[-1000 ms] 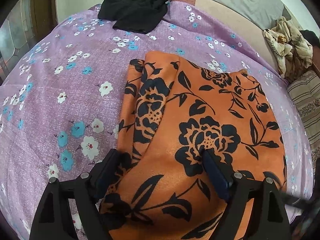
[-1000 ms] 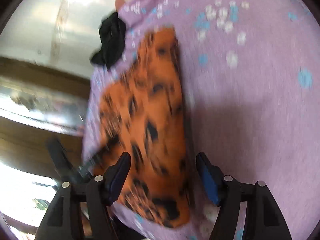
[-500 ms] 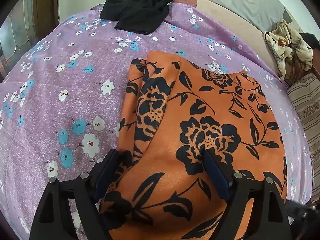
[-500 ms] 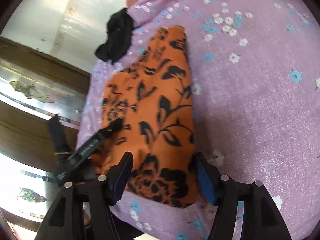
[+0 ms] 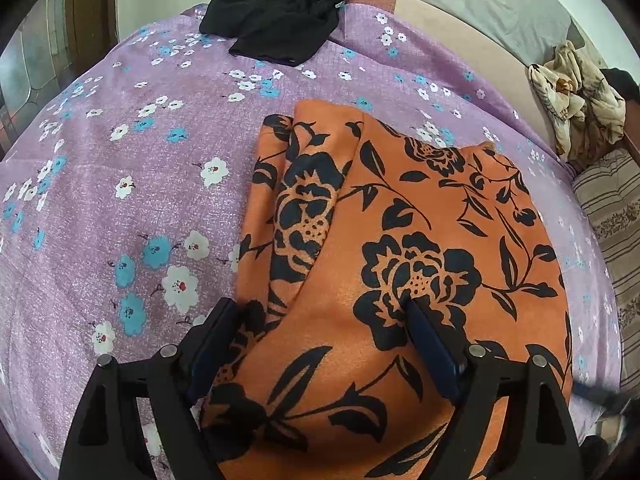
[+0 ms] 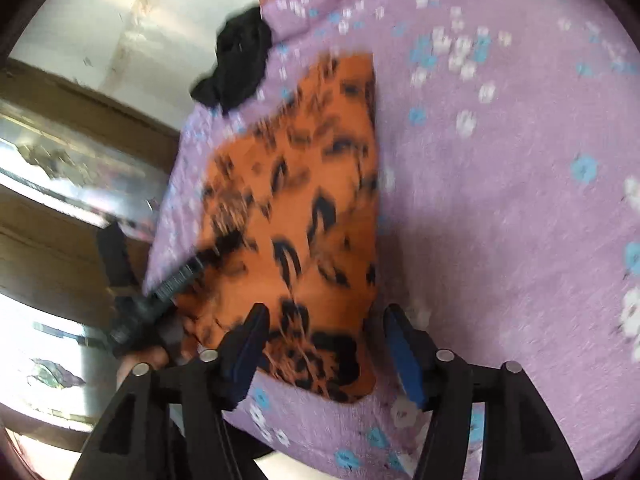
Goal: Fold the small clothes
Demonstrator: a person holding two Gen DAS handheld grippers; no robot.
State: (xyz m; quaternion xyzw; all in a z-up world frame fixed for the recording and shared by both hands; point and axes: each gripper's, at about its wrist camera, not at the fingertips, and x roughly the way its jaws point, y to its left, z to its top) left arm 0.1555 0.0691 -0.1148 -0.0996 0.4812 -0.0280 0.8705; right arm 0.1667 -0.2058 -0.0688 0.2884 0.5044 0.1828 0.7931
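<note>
An orange garment with black flowers point(image 5: 400, 240) lies folded on the purple flowered bedsheet point(image 5: 120, 200). My left gripper point(image 5: 320, 320) is open, its fingers resting on the garment's near edge, one at each side. In the blurred right wrist view the same garment point(image 6: 304, 220) lies ahead. My right gripper point(image 6: 324, 336) is open over the garment's near corner. The left gripper point(image 6: 176, 280) shows at the garment's left edge there.
A black garment point(image 5: 276, 20) lies at the far edge of the bed, also seen in the right wrist view point(image 6: 236, 64). A crumpled cream cloth point(image 5: 580, 92) and a striped pillow point(image 5: 616, 208) lie at the right. Wooden furniture point(image 6: 60, 160) stands beyond the bed.
The left gripper has stayed in place on the garment. The right gripper has swung and shifted over the garment's near corner; its view is blurred by motion.
</note>
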